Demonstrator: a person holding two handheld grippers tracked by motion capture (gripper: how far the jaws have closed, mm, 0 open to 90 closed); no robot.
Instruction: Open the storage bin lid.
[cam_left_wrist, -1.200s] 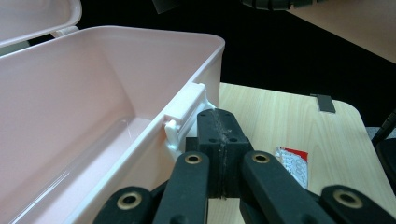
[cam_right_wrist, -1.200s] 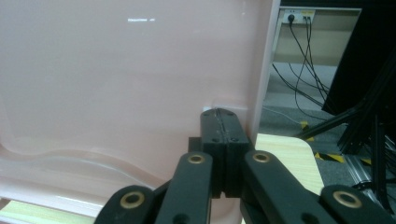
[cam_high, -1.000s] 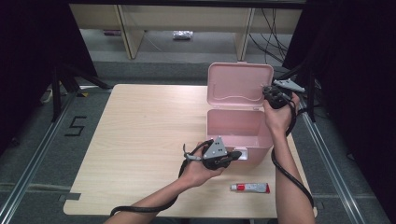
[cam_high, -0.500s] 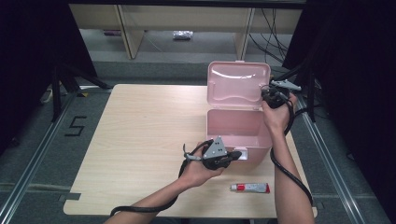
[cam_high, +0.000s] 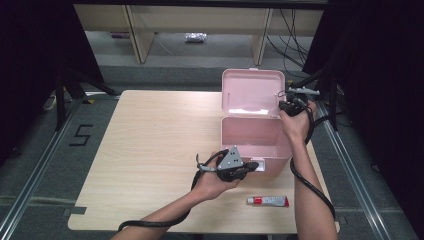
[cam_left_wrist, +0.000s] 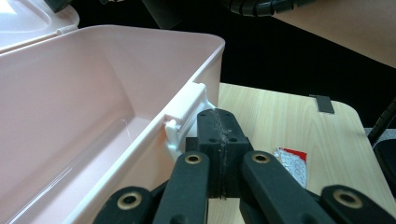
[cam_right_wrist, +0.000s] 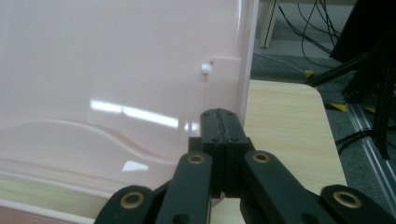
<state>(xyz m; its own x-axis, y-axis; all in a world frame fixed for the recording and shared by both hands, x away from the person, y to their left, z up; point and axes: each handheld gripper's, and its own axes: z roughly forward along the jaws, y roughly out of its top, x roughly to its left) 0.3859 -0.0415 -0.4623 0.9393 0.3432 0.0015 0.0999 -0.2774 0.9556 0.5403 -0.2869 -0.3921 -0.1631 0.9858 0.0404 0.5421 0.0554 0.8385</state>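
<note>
Box (cam_high: 255, 132), pink, lid (cam_high: 252, 92) raised, stood at the right side of the table (cam_high: 140, 150) in the high view; left gripper (cam_high: 250, 166) at its front wall, right gripper (cam_high: 284, 106) at the lid's right edge; a tube (cam_high: 267, 201) lay near the front edge. Left gripper view: jaws clenched on nothing, tips beside the white latch (cam_left_wrist: 184, 112). Right gripper view: jaws clenched empty against the lid's inner face (cam_right_wrist: 116, 70).

A: What's sitting on the table (cam_high: 150, 150)?
B: One pink box (cam_high: 255, 137), lid standing open, and one tube (cam_high: 268, 201) lying just in front of the box.
A: Grippers?
B: Two are showing, one at each side of the box.
</note>
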